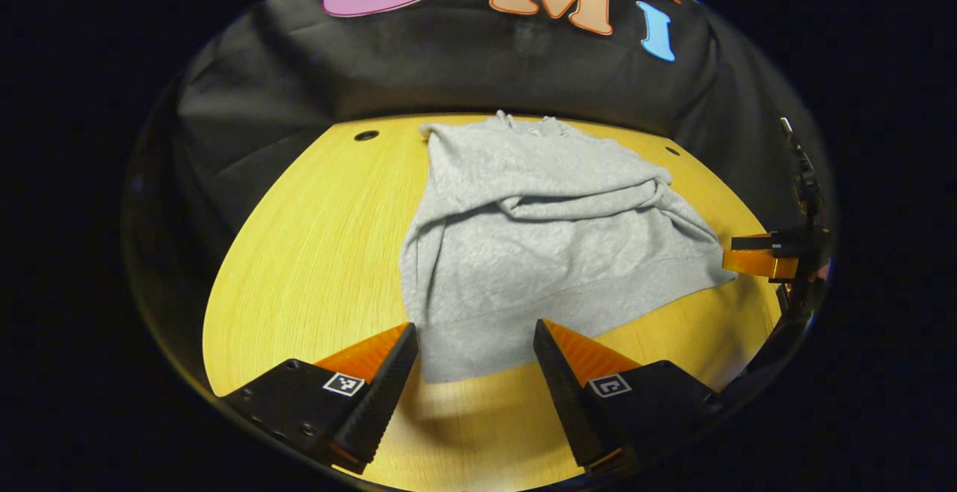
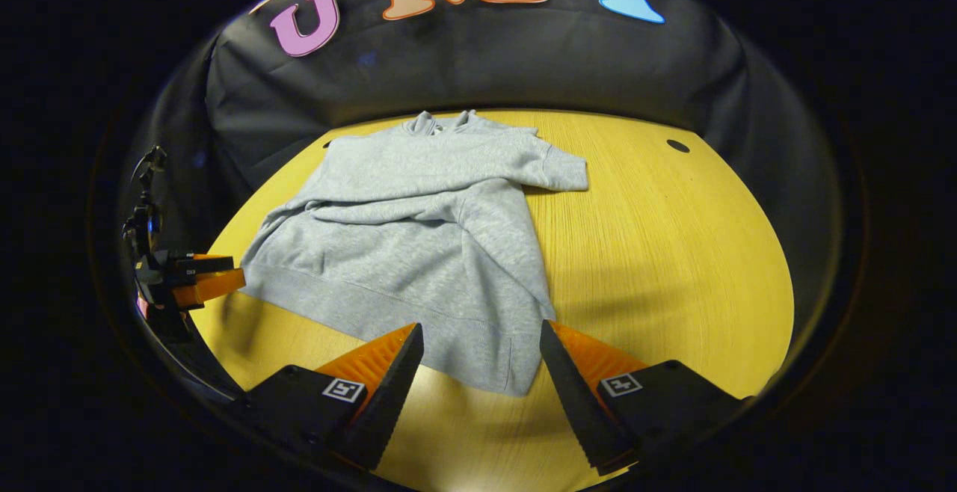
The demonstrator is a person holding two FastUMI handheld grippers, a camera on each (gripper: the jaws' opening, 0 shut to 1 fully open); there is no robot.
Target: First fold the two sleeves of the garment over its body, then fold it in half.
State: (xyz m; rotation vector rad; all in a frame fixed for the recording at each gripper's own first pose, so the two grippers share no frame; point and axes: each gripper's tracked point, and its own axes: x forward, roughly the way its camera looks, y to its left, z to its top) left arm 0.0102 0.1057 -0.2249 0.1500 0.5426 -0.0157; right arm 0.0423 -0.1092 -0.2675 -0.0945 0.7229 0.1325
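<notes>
Yellow table, grey garment, one sleeve hidden

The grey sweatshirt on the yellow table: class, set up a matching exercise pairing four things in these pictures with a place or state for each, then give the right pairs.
Things:
1. grey sweatshirt
2. left tool
3. right tool
4. yellow table

Place or state:
A. open, at the hem's corner on the short-sleeve side
B. lies rumpled, one short sleeve spread out
C. bears the garment
D. open, at the hem's other corner

Pairs: 1-B, 2-D, 3-A, 4-C
</notes>
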